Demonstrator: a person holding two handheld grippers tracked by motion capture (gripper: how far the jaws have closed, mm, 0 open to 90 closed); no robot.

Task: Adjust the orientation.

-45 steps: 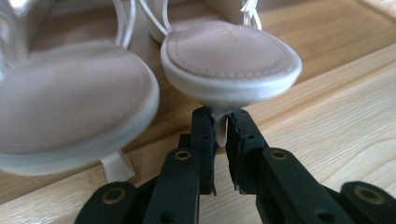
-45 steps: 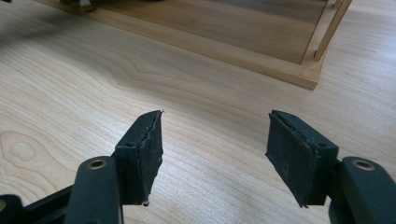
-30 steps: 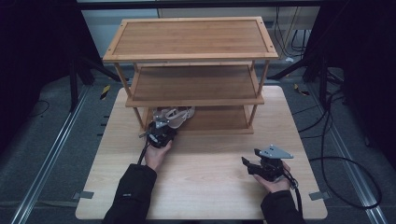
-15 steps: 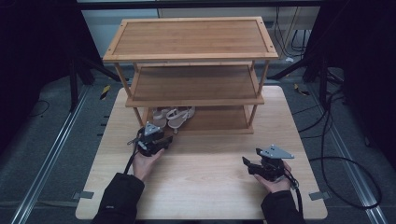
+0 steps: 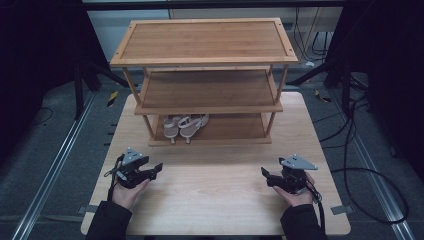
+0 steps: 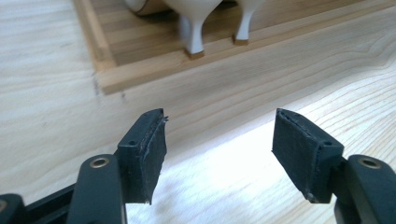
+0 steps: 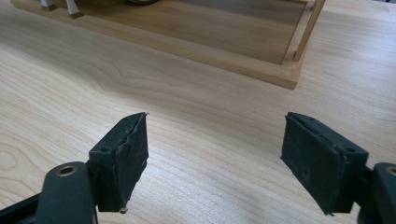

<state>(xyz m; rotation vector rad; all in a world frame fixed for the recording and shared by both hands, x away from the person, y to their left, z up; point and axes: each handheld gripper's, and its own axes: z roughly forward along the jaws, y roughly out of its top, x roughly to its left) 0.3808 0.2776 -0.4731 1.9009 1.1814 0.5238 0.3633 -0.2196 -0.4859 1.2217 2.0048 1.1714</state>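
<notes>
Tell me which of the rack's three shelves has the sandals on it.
The bottom shelf: the pair of white heeled sandals sits at its left end, heels toward the person. The middle shelf and top shelf are bare.

We wear dark sleeves (image 5: 107,222). Our left gripper (image 5: 156,170) and right gripper (image 5: 265,175) are black, with grey three-cornered plates (image 5: 298,162), brass screws (image 6: 99,162) and black cables (image 5: 318,200).

A light wooden table (image 5: 215,200) is standing on a grey floor (image 5: 45,150), with black cables (image 5: 360,165) lying along its right side.
</notes>
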